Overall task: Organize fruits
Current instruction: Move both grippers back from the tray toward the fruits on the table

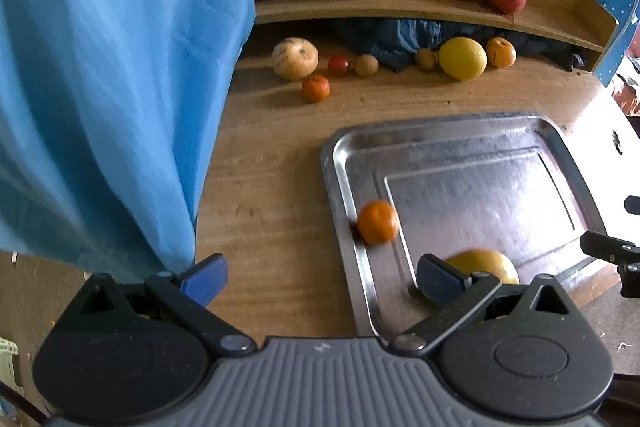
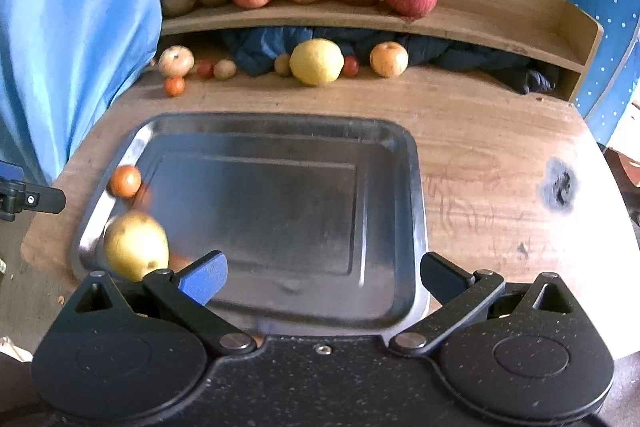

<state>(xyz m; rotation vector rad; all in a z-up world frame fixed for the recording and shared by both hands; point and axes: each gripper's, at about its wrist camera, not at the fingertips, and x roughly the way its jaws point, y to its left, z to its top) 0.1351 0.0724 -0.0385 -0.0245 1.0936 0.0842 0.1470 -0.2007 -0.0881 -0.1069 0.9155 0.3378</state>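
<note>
Both tongs gape empty; the left tongs [image 1: 322,277] half hide a blurred yellow fruit [image 1: 486,265] on the tray [image 1: 340,167]; the right tongs [image 2: 322,277] hover above.

The right claw [image 2: 323,277] stands wide apart at the bottom of the frame, holding nothing, over the near edge of a metal tray [image 2: 404,195] on the wooden surface [image 2: 492,155]. At the tray's left edge lie a small orange [image 2: 125,181] and a blurred yellow fruit [image 2: 135,245].
</note>
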